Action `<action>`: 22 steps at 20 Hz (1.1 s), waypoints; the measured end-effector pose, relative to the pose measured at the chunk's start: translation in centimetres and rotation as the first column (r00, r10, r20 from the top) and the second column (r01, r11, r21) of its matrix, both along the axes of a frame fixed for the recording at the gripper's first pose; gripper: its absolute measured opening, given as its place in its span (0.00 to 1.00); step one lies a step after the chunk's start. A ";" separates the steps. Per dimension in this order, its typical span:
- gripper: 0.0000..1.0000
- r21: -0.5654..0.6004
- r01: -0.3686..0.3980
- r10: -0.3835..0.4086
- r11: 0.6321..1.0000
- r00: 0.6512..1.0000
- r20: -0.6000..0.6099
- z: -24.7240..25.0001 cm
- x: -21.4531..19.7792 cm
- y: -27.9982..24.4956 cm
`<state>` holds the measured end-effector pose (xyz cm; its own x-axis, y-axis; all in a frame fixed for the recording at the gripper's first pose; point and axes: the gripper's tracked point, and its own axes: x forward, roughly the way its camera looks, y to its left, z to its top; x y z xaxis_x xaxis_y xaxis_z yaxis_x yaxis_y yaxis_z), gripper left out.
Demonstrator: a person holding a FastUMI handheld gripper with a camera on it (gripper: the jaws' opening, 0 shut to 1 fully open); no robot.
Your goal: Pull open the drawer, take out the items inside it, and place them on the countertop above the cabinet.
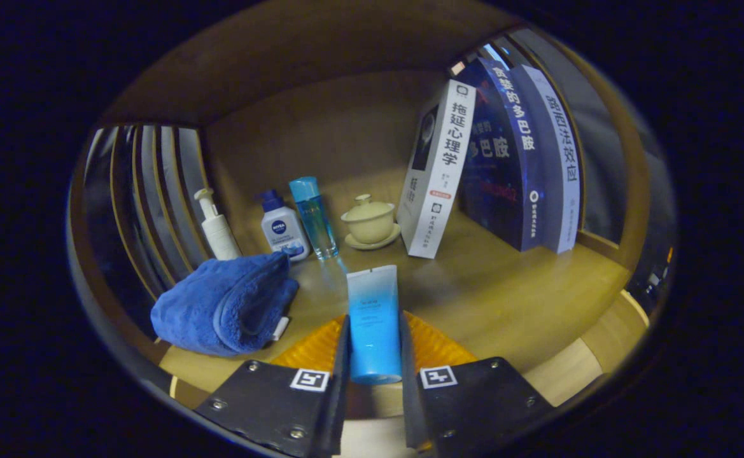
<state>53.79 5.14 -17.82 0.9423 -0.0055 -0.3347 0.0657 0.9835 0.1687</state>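
Note:
A light blue tube [373, 318] stands cap-down between my two fingers, and my gripper [374, 327] is shut on it, both pads pressing its sides. The tube hangs just above the wooden countertop [505, 286]. To the left of the fingers lies a folded blue towel [228, 302]. Beyond the tube stand a white pump bottle [217, 226], a small white bottle with a blue cap [281, 228] and a slim clear blue bottle [312, 216].
A pale lidded cup on a saucer [370, 222] sits behind the tube. Several books [505, 165] lean together at the back right. Wooden slats [149, 191] close the left side; a wooden back wall [321, 133] rises behind the bottles.

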 end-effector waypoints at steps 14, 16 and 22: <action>1.00 -0.093 -0.016 0.022 0.996 0.998 0.063 4.3 -3.5 1.0; 1.00 -0.090 -0.019 0.025 0.996 0.997 0.067 5.7 -5.6 0.8; 1.00 -0.051 -0.067 0.071 0.996 0.995 0.070 9.4 -13.3 -0.4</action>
